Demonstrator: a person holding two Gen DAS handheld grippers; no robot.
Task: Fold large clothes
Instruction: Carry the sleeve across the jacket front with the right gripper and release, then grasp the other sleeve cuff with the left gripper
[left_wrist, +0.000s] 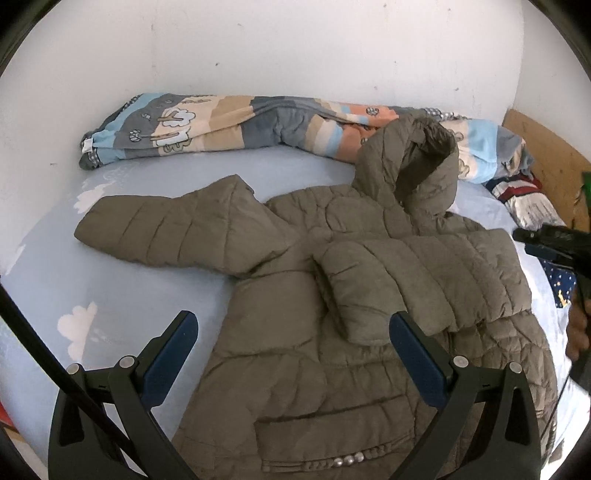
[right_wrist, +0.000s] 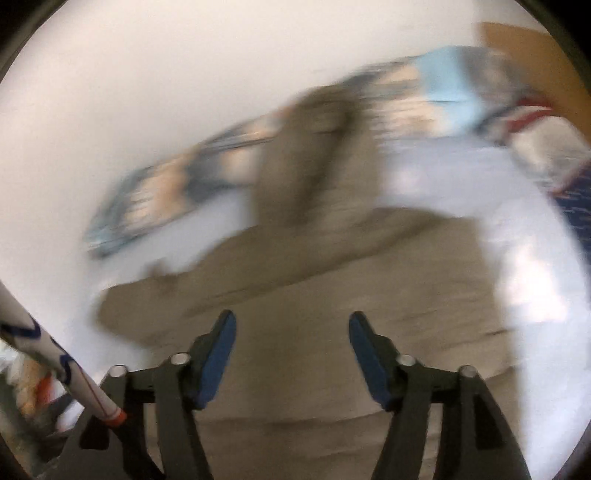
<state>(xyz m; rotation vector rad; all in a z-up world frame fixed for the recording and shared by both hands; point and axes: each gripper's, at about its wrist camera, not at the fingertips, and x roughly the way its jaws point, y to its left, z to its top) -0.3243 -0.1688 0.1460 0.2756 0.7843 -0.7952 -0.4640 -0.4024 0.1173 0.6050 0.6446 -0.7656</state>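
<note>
Both tongs stand spread with nothing between their blue pads: the left gripper (left_wrist: 293, 354) hangs wide above the lower front of the jacket (left_wrist: 332, 295), and the right gripper (right_wrist: 291, 354), less widely parted, is over the same cloth in a picture too blurred to show detail. That olive puffer jacket lies on the pale blue bed sheet (left_wrist: 110, 280), hood (left_wrist: 410, 162) propped up toward the rolled striped quilt (left_wrist: 229, 122) by the wall. One sleeve (left_wrist: 373, 291) is already laid across the chest, its cuff ending close to the left tongs; the other sleeve (left_wrist: 170, 229) stretches out over the sheet, not yet folded. From where I stand, that outstretched sleeve looks like the next piece to bring in. To do it well I would take it near the cuff, pinch through the whole padded thickness so the slippery shell does not slide free, lift only enough to clear the body, and lay it across the first sleeve so the edges line up with the jacket's side. The filling is springy, so pressing the fold flat before letting go should keep it from popping back. The hood can wait until both sleeves lie flat.
</note>
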